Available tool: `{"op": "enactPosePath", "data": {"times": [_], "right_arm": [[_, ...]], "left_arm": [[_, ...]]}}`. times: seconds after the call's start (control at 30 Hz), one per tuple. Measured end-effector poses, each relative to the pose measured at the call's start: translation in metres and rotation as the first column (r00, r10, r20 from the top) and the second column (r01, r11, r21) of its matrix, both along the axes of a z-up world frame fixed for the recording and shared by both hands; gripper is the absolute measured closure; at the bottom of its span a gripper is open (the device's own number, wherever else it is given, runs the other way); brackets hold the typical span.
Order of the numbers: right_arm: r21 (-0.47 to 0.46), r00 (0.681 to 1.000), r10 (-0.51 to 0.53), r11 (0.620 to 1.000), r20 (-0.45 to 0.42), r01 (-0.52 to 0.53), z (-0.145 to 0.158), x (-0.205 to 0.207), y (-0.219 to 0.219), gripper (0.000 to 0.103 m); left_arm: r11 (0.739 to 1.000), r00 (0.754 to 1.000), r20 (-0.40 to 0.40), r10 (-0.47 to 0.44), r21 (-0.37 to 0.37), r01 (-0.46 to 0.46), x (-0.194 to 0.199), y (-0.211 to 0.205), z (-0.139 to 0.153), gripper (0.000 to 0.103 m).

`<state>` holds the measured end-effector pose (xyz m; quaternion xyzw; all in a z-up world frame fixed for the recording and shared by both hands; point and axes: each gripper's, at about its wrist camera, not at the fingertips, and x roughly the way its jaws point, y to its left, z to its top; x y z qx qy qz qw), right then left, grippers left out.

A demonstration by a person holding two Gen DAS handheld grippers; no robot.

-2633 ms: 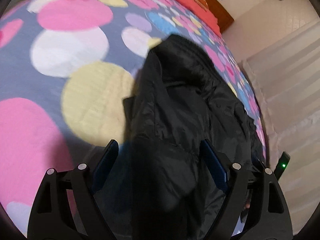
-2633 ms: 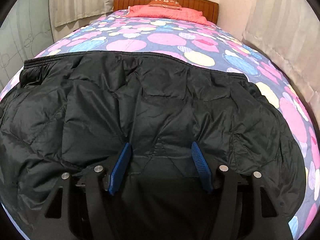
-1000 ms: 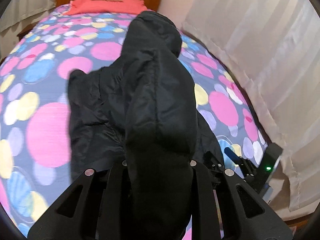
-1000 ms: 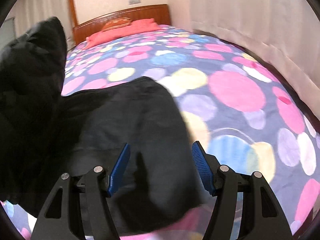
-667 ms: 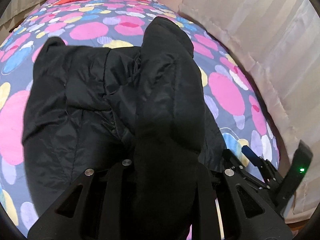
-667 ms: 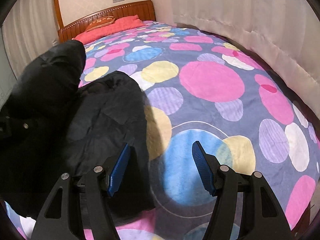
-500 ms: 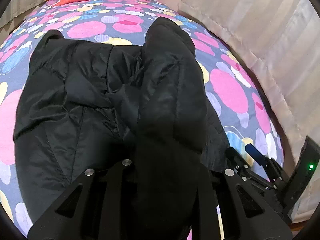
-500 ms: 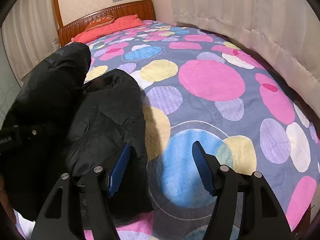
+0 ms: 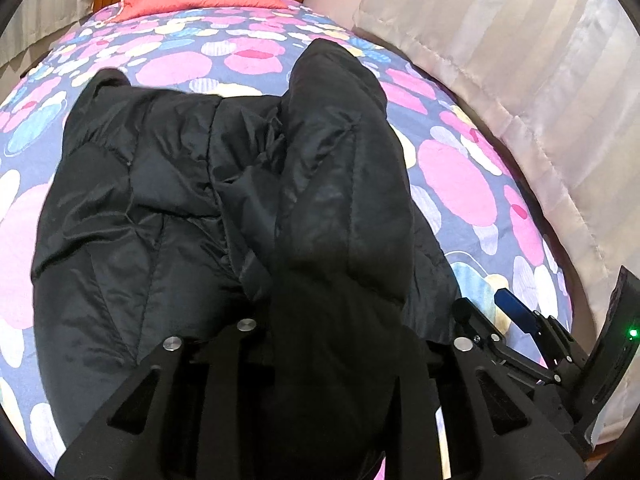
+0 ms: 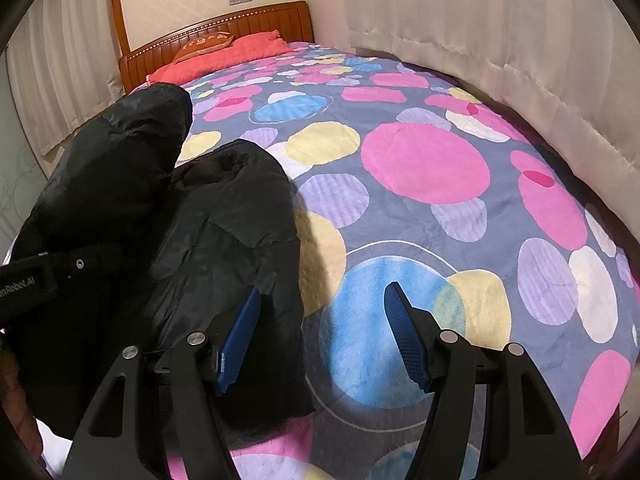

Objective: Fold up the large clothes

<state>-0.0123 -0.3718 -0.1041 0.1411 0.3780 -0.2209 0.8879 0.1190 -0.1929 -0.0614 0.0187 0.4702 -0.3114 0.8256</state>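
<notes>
Two grippers work at the near edge of the bed. The left gripper (image 9: 336, 344) has its jaws clamped on a sleeve (image 9: 344, 184) of the black jacket (image 9: 132, 208), holding that padded length up above the rest of the garment. The right gripper (image 10: 320, 332) hovers with blue pads spread wide and nothing between them, just beside the jacket's edge. Beyond lies the spotted bedspread (image 10: 424, 164), then a red pillow (image 10: 224, 56) against the wooden headboard (image 10: 224, 24).
</notes>
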Motion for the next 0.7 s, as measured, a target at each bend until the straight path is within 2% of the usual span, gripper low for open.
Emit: {"op": "enactPosePath", "data": {"times": [0.17, 0.23, 0.33, 0.43, 0.53, 0.7], "right_arm": [[-0.014, 1.000, -0.001, 1.000, -0.002, 0.001, 0.006, -0.003, 0.003, 0.039], [-0.021, 1.000, -0.002, 1.000, 0.000, 0.002, 0.009, -0.004, 0.005, 0.039], [-0.035, 1.000, 0.003, 0.999, 0.003, -0.003, 0.015, -0.004, 0.009, 0.039], [-0.040, 1.000, 0.011, 0.999, 0.010, -0.011, 0.021, -0.003, 0.015, 0.039], [-0.054, 1.000, 0.021, 0.998, 0.023, -0.019, 0.031, -0.001, 0.022, 0.039], [-0.061, 0.997, 0.032, 0.998, 0.066, -0.027, 0.052, 0.007, 0.032, 0.039]], "left_arm": [[0.999, 0.999, 0.037, -0.022, -0.029, 0.023, -0.018, 0.002, 0.016, 0.058], [0.997, 0.999, 0.034, -0.031, -0.072, 0.034, -0.025, 0.006, 0.028, 0.048], [0.989, 0.997, 0.056, -0.045, -0.138, 0.053, -0.036, 0.017, 0.047, 0.044], [0.990, 0.992, 0.124, -0.030, -0.132, 0.046, -0.044, 0.032, 0.063, 0.041], [0.993, 0.983, 0.179, 0.034, -0.120, -0.012, -0.043, 0.063, 0.069, 0.037], [0.979, 0.968, 0.173, 0.182, -0.123, -0.163, -0.020, 0.121, 0.059, 0.036]]}}
